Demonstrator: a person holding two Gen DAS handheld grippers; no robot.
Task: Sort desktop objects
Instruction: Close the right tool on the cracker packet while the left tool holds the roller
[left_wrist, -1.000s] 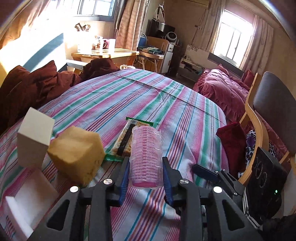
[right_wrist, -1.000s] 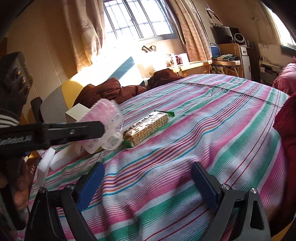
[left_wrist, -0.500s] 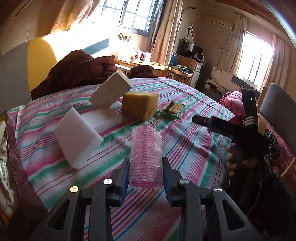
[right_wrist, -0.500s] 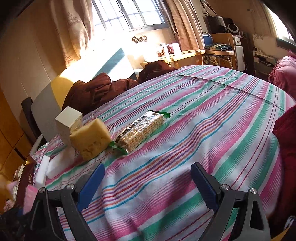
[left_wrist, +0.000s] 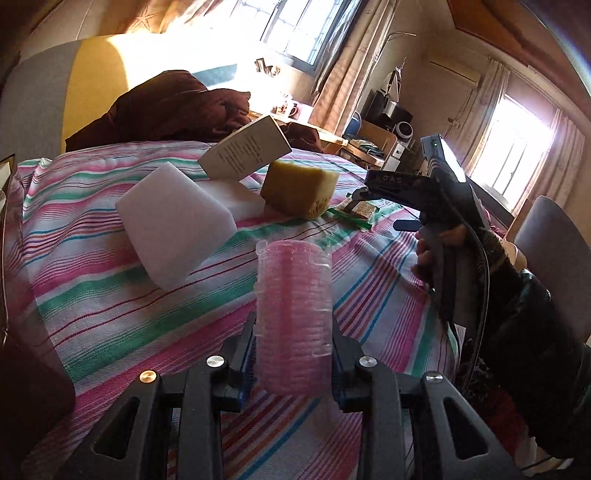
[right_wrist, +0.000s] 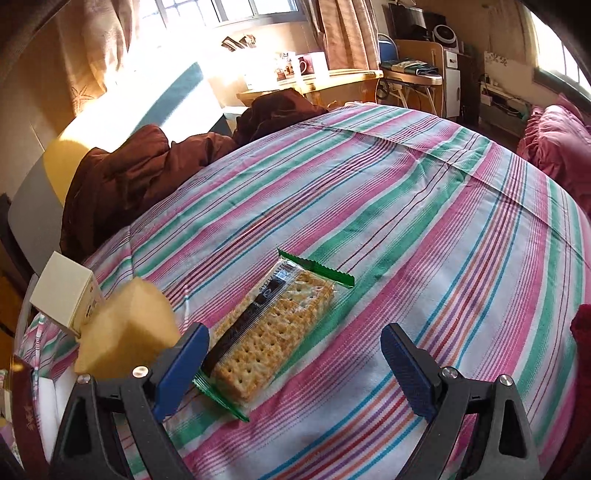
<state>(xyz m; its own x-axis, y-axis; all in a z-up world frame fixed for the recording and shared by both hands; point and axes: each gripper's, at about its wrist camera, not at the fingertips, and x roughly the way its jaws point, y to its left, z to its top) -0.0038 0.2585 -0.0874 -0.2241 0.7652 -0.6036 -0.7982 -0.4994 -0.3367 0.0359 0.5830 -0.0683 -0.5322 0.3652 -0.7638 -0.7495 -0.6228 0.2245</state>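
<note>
Beyond your striped tablecloth (right_wrist: 424, 206) you have a dark red blanket (right_wrist: 140, 177) heaped at the far edge. Mugs (right_wrist: 308, 65) stand on the wooden desk (right_wrist: 354, 75) under the window, beside curtains (right_wrist: 341, 33).

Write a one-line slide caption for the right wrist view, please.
Open right gripper hovers over a cracker packet on the striped tablecloth, beside a yellow sponge.

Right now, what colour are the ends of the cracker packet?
Green, with zigzag edges, on the cracker packet. The right wrist view shows it best.
</note>
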